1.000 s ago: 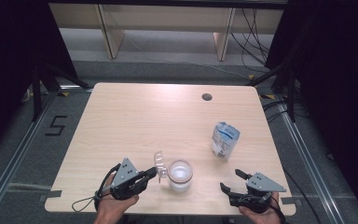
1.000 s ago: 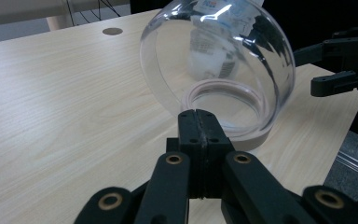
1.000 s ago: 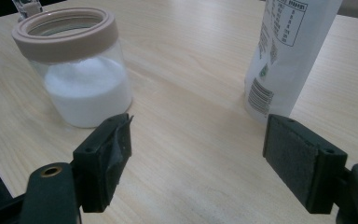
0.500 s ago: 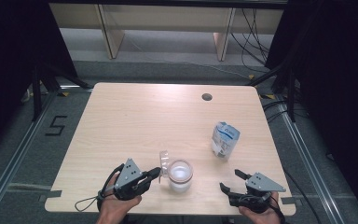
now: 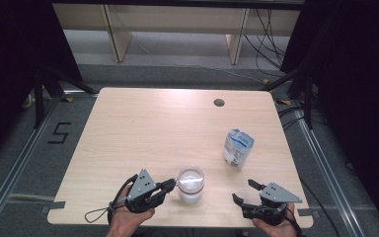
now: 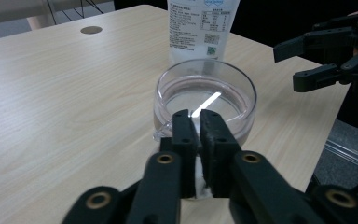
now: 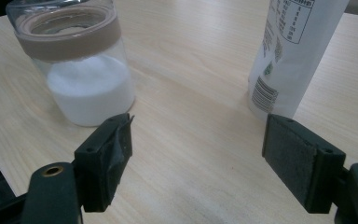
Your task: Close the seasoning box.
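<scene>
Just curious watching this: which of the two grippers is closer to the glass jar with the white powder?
Left. The left gripper has its tips at the jar rim; the right gripper waits open, off to the jar's right.

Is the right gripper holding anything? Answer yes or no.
No: in the right gripper view the right gripper has its jaws wide apart over bare table, between the jar and the pouch.

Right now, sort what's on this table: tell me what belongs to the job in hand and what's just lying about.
In the job: jar of white powder; left tongs at its rim, jaws just opening a crack, nothing clearly between them.
Lying about: white pouch, standing apart; right tongs, open, holding nothing; cable hole.
</scene>
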`<action>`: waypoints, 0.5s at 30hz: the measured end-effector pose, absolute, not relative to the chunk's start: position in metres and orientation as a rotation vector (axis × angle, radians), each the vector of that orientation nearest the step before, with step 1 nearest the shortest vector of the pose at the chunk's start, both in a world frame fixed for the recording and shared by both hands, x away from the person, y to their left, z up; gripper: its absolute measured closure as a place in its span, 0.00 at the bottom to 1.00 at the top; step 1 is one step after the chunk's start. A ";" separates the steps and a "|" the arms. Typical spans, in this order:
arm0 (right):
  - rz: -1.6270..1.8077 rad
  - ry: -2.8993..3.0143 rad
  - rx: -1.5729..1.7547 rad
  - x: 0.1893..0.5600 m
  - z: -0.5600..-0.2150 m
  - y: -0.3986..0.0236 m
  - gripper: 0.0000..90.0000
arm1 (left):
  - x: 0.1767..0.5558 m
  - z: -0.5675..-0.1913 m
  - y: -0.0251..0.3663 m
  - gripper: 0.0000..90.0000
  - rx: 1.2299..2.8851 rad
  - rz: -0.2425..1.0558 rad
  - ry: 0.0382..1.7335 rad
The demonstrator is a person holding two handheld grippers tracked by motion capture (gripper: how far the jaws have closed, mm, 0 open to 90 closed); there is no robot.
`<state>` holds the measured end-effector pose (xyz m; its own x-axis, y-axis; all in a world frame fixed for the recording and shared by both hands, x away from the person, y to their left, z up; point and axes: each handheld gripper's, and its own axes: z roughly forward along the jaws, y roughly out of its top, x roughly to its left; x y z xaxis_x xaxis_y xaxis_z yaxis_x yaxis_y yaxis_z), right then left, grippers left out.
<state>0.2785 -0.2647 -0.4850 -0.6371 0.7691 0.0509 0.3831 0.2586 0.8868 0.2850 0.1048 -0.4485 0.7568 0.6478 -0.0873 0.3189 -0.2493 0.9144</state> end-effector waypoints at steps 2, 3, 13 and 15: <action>1.337 2.142 1.045 0.279 -0.485 -0.265 0.28 | 0.283 -0.451 0.107 0.83 1.856 0.355 0.758; 1.325 2.138 1.048 0.279 -0.484 -0.265 0.28 | 0.282 -0.452 0.108 0.78 1.851 0.341 0.759; 1.397 2.122 1.040 0.282 -0.485 -0.269 0.25 | 0.275 -0.464 0.117 0.35 1.843 0.271 0.820; 1.402 2.120 1.048 0.281 -0.484 -0.270 0.24 | 0.273 -0.469 0.119 0.31 1.817 0.258 0.856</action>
<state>0.2814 -0.2700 -0.4840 -0.6444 0.7606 0.0789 0.3705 0.2202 0.9023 0.2732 0.1195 -0.4686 0.7193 0.6604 -0.2154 0.4314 -0.1817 0.8837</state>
